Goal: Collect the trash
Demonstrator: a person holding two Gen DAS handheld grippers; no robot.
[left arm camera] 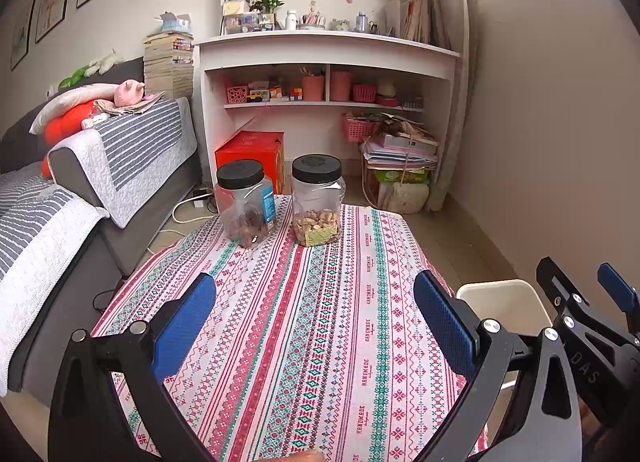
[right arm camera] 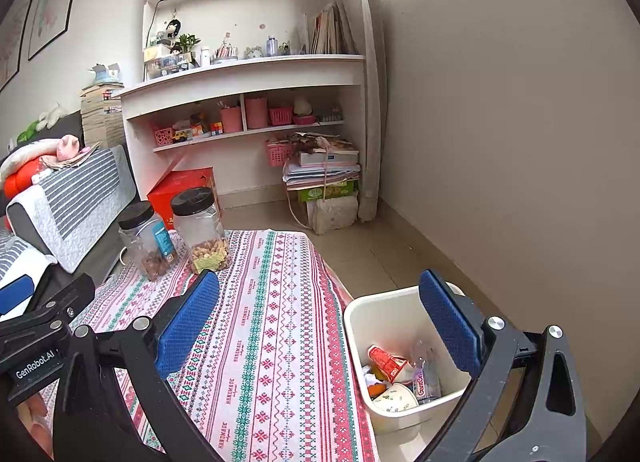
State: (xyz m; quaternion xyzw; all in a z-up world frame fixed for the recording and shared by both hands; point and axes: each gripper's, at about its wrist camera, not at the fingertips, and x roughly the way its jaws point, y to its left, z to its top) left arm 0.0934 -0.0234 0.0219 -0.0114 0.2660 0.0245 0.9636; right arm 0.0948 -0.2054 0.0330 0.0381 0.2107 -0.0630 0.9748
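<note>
Woven patterned tablecloth (left arm camera: 320, 322) lies matt beneath both grippers; ahead, two clear glossy plastic jars (left arm camera: 318, 202) carry matt black lids; right of the fingers, a smooth cream plastic bin (right arm camera: 360, 326).

We look from two fisheye cameras, each riding on a hand-held gripper and facing forward along its blue fingers toward the far shelf unit (left arm camera: 328, 62). The left view sits low over the middle of the table (left arm camera: 304, 322), with the sofa (left arm camera: 80, 190) on its left. The right view sits further right, over the table's right edge, looking down into the white bin (right arm camera: 400, 322). Both share the table, the two jars (left arm camera: 316, 198), the shelves and each other's hand-held gripper.
</note>
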